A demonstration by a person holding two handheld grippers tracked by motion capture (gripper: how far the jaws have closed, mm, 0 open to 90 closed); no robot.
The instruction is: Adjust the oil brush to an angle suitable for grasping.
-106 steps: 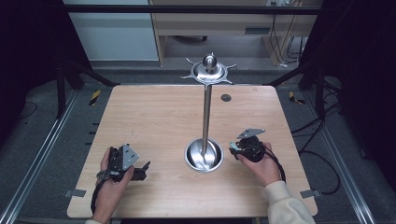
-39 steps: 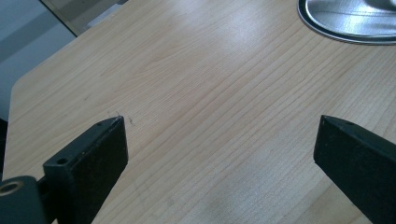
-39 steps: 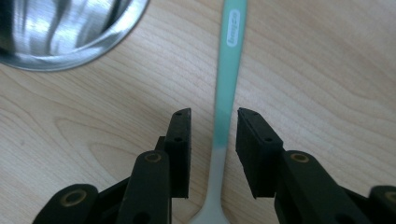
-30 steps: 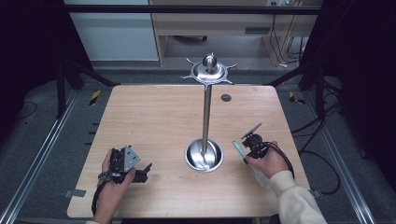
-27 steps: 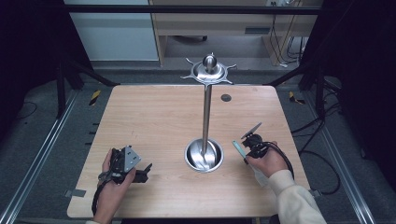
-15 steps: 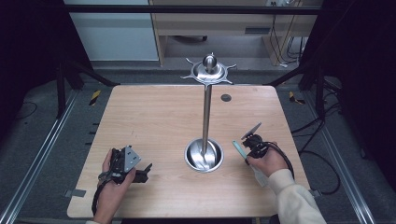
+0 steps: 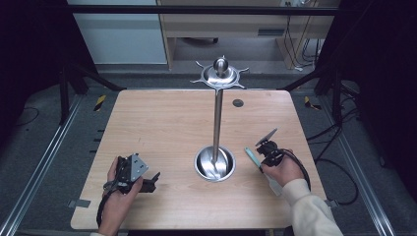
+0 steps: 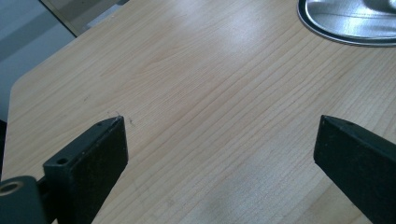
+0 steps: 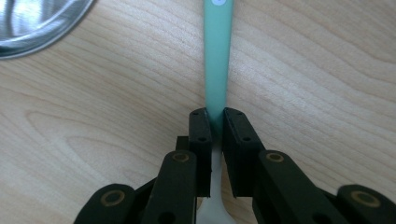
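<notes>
Worktop: pale wood grain, rounded corners, carrying all items listed below, taken from left to right in the high view.

Left gripper: at about 7 o'clock on the worktop, near the front edge, held in the person's left hand. Grey three-cornered plate on top; cable trailing back toward the wrist. Jaws released: in the left gripper view the two black jaws stand wide apart with bare wood between them, and nothing is grasped. Rim of the metal base shows at the upper right of that view.

Metal stand: centre of the worktop. Round dish-shaped base at about 6 o'clock from centre, slim upright pole, and a disc-shaped top with short spokes and a ball finial at 12 o'clock. Stands free, apart from both grippers.

Small dark round mark: at about 1 o'clock, near the far edge.

Green-handled utensil: at about 4 o'clock, just right of the base and not touching it. Long mint-green handle, with a white part nearer the hand; what kind of utensil cannot be told.

Right gripper: at 4 o'clock, held in the right hand, light sleeve behind. Jaws clenched on the green handle, one either side, as seen in the right gripper view.
</notes>
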